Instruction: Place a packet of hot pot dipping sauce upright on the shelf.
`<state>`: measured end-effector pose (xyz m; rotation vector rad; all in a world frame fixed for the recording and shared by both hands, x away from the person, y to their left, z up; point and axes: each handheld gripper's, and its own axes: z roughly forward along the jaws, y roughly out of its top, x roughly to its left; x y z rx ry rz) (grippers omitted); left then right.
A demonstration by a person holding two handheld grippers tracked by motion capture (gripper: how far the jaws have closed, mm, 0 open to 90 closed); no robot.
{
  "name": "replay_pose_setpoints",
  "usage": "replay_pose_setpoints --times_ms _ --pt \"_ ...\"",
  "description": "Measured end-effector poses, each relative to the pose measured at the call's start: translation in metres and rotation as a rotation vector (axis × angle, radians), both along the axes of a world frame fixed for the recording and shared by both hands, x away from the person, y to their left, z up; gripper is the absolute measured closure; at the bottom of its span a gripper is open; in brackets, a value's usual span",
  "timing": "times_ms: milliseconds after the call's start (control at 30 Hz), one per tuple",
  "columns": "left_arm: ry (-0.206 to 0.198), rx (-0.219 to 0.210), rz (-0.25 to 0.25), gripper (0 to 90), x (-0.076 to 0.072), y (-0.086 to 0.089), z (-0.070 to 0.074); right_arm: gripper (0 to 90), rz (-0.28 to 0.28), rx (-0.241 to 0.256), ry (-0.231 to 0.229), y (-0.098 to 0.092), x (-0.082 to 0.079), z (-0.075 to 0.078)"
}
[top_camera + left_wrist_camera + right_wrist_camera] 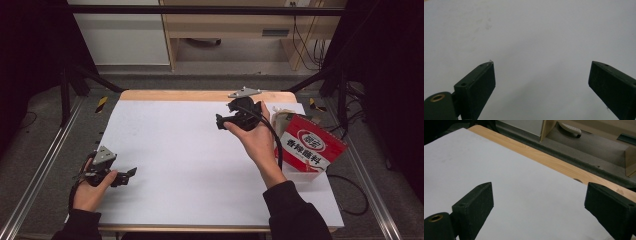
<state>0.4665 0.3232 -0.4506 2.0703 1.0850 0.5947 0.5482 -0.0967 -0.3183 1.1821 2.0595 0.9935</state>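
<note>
Bag (310, 145) just beside right gripper (222, 121)

Black sleeves (290, 210) — black tools (227, 121).

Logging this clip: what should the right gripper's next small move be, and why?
Probably swing right toward the red bag. The right gripper hangs open over bare white sheet, holding nothing, and the bag is the nearest thing to it.

Lab recording station: bench (200, 95) under white sheet (190, 155), ringed by aluminium rails (40, 170) and black stand legs (65, 95), dark curtains (30, 60) at sides, cables (305, 45) dangling by plywood shelving (225, 25) behind.
</note>
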Motion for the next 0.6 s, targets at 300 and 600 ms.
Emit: replay_pose_setpoints --times_ms 300,600 --pt "-0.001 0.003 0.0 6.9 0.0 0.0 0.0 8.4 0.001 0.003 0.025 0.006 -0.004 -0.029" --pt "-0.002 0.012 0.0 6.8 0.001 -0.001 -0.001 8.7 0.003 0.019 0.055 0.003 -0.014 -0.063"
